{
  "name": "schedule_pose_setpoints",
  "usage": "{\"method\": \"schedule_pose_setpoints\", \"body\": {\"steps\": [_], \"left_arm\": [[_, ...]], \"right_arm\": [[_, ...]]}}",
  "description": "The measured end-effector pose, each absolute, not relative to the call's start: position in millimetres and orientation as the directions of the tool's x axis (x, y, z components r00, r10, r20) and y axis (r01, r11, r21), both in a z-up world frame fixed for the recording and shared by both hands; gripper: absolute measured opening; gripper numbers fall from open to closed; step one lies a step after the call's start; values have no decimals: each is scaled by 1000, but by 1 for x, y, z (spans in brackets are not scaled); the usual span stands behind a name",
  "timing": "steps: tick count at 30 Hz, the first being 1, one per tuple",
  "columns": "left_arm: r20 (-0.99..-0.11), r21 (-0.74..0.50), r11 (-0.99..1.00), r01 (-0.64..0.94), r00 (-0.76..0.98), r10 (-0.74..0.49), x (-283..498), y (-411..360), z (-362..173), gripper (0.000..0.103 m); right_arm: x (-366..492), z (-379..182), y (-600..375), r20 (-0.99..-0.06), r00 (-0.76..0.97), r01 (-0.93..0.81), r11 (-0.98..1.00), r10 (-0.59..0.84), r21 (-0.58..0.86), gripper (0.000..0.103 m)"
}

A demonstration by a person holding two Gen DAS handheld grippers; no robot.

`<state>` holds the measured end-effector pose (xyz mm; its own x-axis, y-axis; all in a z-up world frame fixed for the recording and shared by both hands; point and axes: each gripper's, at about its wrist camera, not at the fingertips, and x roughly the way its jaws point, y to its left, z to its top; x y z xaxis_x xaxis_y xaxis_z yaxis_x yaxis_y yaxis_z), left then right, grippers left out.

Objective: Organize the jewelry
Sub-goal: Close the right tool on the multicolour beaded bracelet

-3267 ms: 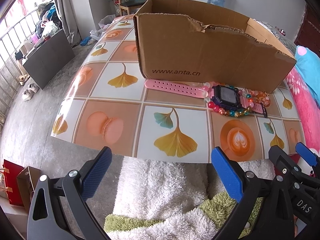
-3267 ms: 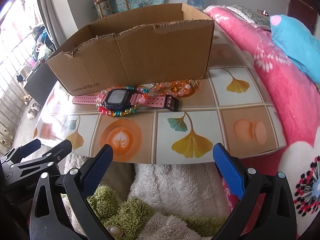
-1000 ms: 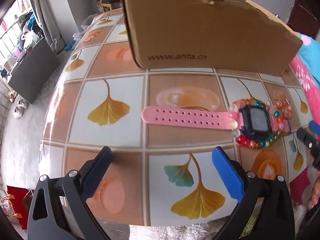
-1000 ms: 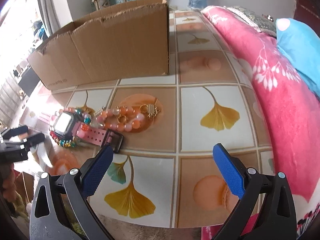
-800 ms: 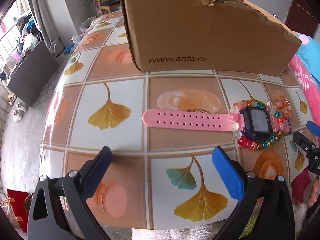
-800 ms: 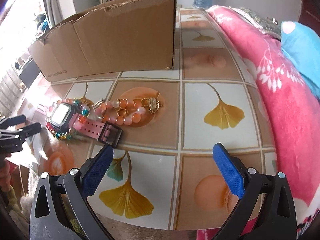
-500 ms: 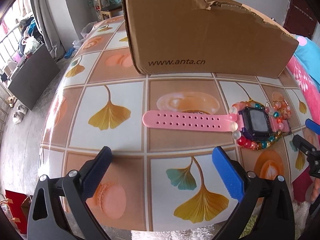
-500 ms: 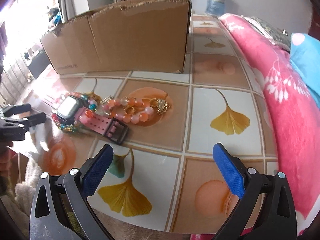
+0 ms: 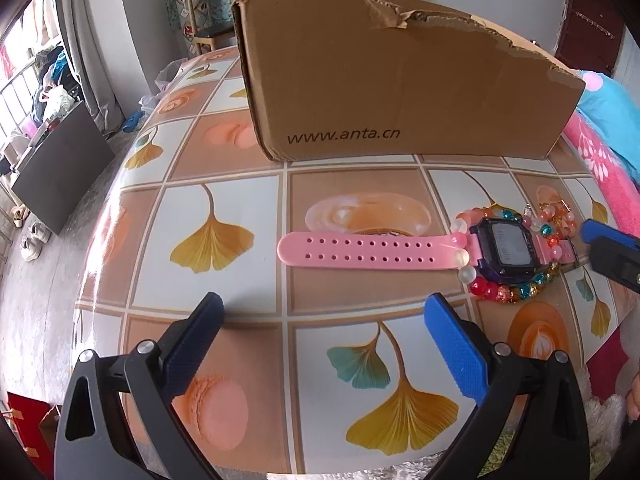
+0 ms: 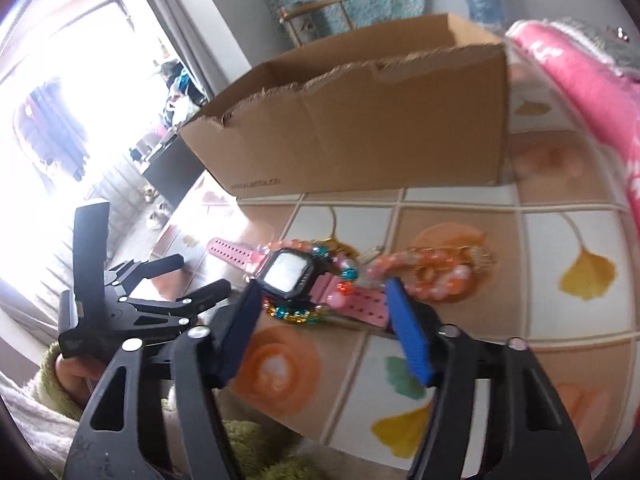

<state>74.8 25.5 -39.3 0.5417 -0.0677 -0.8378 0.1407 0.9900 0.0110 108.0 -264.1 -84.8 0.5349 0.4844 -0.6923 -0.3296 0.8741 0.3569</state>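
Note:
A pink-strapped watch (image 9: 502,246) with a dark purple face lies on the tiled table, ringed by a multicoloured bead bracelet (image 9: 508,291). An orange bead bracelet with gold charms (image 10: 434,270) lies just right of it. My left gripper (image 9: 322,314) is open and empty, near the table's front edge, below the watch strap (image 9: 368,250). My right gripper (image 10: 320,296) is open, its blue pads either side of the watch (image 10: 288,270) and its lower strap, close above it. Its tip shows in the left wrist view (image 9: 608,246).
An open cardboard box (image 9: 400,92) marked www.anta.cn stands behind the jewelry; it also shows in the right wrist view (image 10: 360,144). A pink blanket (image 10: 592,92) lies along the table's right side. A fluffy white and green sleeve is at the front edge.
My right gripper has swung left and moved in over the watch, its jaws narrower than before. My left gripper has stayed almost still and open.

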Motion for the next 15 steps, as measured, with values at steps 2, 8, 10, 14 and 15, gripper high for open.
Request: {"method": "schedule_pose_setpoints", "body": {"steps": [2,8,10,14,15], "left_arm": [[-829,4,990,142,554,-76,72,26,-38,94],[-748,-119,973,198,626,-219,66,29,-13,79],[-723,-161,956,246,630,-283,66,25,-6,73],[-711,-234,908,348,576,-404,71,6,-3,62],[-716,-238,904,355,564,-410,76,2,-4,57]], "right_arm": [[113,-87,-260,-701,521,-324,873,487,365,47],[123,-93,-262,-713,491,-280,866,500,414,36],[124,-94,-262,-719,487,-268,869,495,417,35],[124,-96,-266,-729,479,-248,872,489,422,32],[124,-97,-264,-730,479,-247,873,488,421,32]]}}
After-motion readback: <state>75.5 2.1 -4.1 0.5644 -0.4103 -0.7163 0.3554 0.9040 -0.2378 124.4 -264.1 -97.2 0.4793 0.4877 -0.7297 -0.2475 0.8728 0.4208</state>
